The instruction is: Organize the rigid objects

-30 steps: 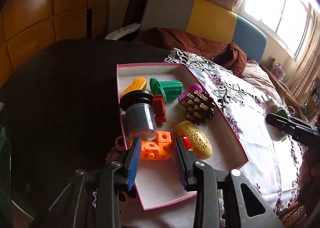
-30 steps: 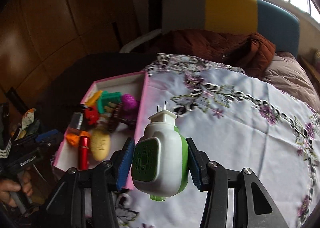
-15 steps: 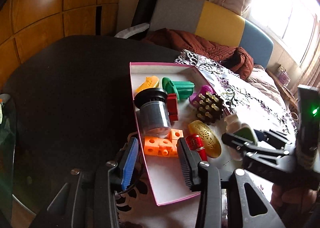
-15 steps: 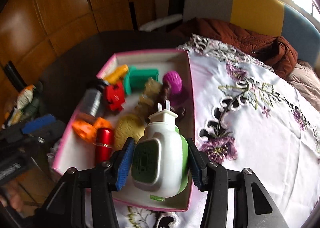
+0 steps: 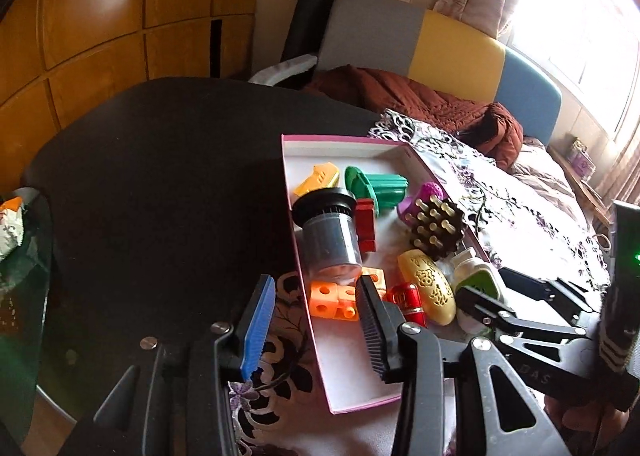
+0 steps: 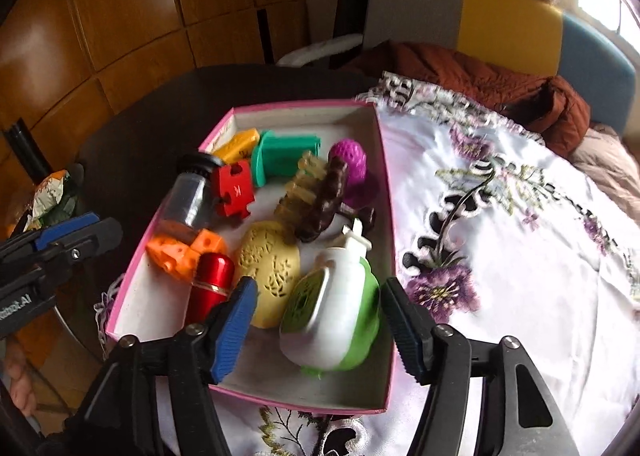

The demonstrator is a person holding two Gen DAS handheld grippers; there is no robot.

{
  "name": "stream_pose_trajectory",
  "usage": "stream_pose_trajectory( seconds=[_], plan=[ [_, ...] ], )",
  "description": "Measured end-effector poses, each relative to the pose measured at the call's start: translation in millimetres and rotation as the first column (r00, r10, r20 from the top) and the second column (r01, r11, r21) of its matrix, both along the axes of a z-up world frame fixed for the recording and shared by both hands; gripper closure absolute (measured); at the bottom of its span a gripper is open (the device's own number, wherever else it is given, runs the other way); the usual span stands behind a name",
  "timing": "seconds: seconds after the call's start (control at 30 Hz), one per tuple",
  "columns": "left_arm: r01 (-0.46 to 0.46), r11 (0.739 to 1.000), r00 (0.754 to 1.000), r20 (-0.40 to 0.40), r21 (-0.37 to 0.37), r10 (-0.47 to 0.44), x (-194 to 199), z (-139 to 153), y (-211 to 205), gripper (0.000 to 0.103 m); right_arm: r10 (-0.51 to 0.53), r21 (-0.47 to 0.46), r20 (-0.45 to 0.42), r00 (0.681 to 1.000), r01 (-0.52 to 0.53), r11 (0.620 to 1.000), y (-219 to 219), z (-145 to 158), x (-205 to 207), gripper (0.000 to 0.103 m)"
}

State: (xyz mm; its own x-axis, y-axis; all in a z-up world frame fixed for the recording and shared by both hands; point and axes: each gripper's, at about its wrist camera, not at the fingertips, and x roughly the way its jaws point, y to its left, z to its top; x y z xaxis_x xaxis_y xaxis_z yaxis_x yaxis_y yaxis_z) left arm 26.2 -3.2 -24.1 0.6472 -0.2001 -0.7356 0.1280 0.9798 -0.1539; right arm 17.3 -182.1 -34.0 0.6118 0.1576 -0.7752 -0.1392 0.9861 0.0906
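As its jaws open, the right gripper [image 6: 316,320] releases the white-and-green plug-in device [image 6: 332,316] into the near right corner of the pink box [image 6: 384,192] (already crowded with toys). Beside it, the left gripper [image 5: 316,320] opens empty astride the box's left wall. Next likely: withdrawing clear.

— Where's the right gripper [image 6: 316,308]?
— Angled downward, jaws opening, blue pads clear of the white-and-green plug-in device [image 6: 334,314] that sits between them.
— And the left gripper [image 5: 316,330]?
— Also tilted down, jaws opening with nothing gripped; its near finger straddles the box wall.
— Any hands visible?
— Part of one hand [image 6: 18,372] behind the left gripper.
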Motion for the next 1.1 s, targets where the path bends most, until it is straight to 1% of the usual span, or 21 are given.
stream_pose_trajectory(
  seconds=[0.13, 0.23, 0.3, 0.33, 0.37, 0.4, 0.43, 0.47, 0.53, 0.63, 0.83, 0.93, 1.0, 1.07, 1.1],
  plan=[
    [-0.02, 1.0, 1.0, 0.024, 0.022, 0.019, -5.4, 7.1, -0.7, 0.061, -0.018, -0.02, 0.064, 0.998, 0.019, 1.0, 3.1, 14.2, -8.2, 0.024],
    [-0.052, 0.996, 0.997, 0.058, 0.067, 0.048, -12.4, 14.0, -3.6, 0.061, -0.021, -0.022, 0.1, 0.995, 0.023, 0.999, 7.9, 22.8, -15.1, 0.02],
    [-0.066, 0.995, 0.995, 0.081, 0.073, 0.06, -17.0, 19.5, -4.1, 0.06, -0.022, -0.023, 0.117, 0.993, 0.025, 0.999, 10.4, 27.4, -20.3, 0.02],
    [-0.085, 0.993, 0.993, 0.092, 0.081, 0.078, -19.3, 22.1, -3.9, 0.055, -0.024, -0.022, 0.123, 0.992, 0.027, 0.999, 11.6, 28.8, -22.8, 0.02],
    [-0.097, 0.991, 0.991, 0.098, 0.092, 0.088, -21.4, 24.4, -4.8, 0.045, -0.028, -0.023, 0.127, 0.991, 0.031, 0.999, 12.8, 29.6, -24.9, 0.02],
    [-0.099, 0.991, 0.991, 0.103, 0.092, 0.09, -23.7, 26.6, -5.0, 0.039, -0.033, -0.019, 0.129, 0.991, 0.035, 0.999, 13.4, 30.1, -26.6, 0.02],
    [-0.106, 0.991, 0.989, 0.114, 0.083, 0.097, -26.8, 28.9, -4.4, 0.031, -0.036, -0.015, 0.129, 0.991, 0.038, 0.999, 14.0, 30.5, -28.8, 0.02],
    [-0.114, 0.99, 0.987, 0.126, 0.078, 0.104, -30.1, 31.2, -3.2, 0.03, -0.041, -0.01, 0.129, 0.991, 0.043, 0.999, 13.9, 30.8, -31.1, 0.02],
    [-0.123, 0.989, 0.981, 0.157, 0.079, 0.11, -36.6, 35.2, -4.4, 0.03, -0.052, -0.005, 0.129, 0.99, 0.053, 0.999, 13.6, 30.8, -35.7, 0.02],
    [-0.16, 0.98, 0.972, 0.194, 0.122, 0.134, -42.1, 38.5, -8.2, 0.03, -0.069, 0.002, 0.128, 0.989, 0.069, 0.998, 12.2, 31.3, -40.6, 0.02],
    [-0.153, 0.981, 0.978, 0.159, 0.122, 0.133, -43.7, 35.1, -6.5, 0.03, -0.084, 0.006, 0.133, 0.987, 0.084, 0.996, 11.4, 33.4, -44.8, 0.019],
    [-0.144, 0.982, 0.978, 0.166, 0.121, 0.123, -46.5, 33.9, -6.0, 0.03, -0.084, 0.005, 0.132, 0.988, 0.084, 0.996, 11.2, 33.8, -46.1, 0.019],
    [-0.148, 0.982, 0.976, 0.177, 0.12, 0.126, -47.8, 33.9, -5.6, 0.034, -0.083, 0.003, 0.13, 0.988, 0.083, 0.997, 11.7, 33.4, -46.4, 0.019],
    [-0.15, 0.983, 0.974, 0.187, 0.106, 0.128, -48.3, 34.9, -3.9, 0.042, -0.08, 0.0, 0.129, 0.988, 0.08, 0.997, 12.9, 33.1, -46.2, 0.019],
    [-0.151, 0.982, 0.973, 0.191, 0.11, 0.128, -48.5, 35.4, -3.9, 0.042, -0.078, -0.001, 0.128, 0.989, 0.079, 0.997, 13.3, 32.9, -46.1, 0.019]
  ],
)
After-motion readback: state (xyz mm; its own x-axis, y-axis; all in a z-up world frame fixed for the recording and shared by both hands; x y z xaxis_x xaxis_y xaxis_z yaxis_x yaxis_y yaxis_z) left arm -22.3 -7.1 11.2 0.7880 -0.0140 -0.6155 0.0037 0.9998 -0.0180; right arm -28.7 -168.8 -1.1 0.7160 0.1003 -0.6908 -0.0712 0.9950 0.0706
